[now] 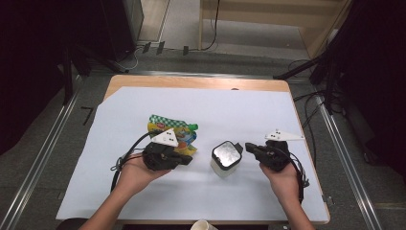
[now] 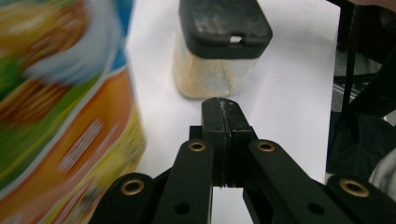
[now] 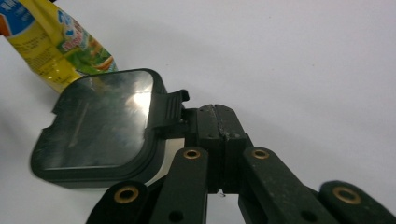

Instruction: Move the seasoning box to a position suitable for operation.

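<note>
Your wooden table (image 1: 201, 82) lies under a smooth white sheet (image 1: 230, 110). The glossy, crinkled yellow-green snack pouch (image 1: 184, 134) is half hidden behind your left gripper (image 1: 184, 158). The clear square jar with scuffed black lid (image 1: 226, 158) stands mid-table, just beside your right gripper (image 1: 249, 147). Both grippers' jaws are pressed together, holding nothing.

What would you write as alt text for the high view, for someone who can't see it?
Seen from above, a person's hands hold the left gripper and right gripper, jaws shut, either side of a clear jar with a black lid on a white-covered table. A colourful snack packet lies behind the left gripper.
</note>
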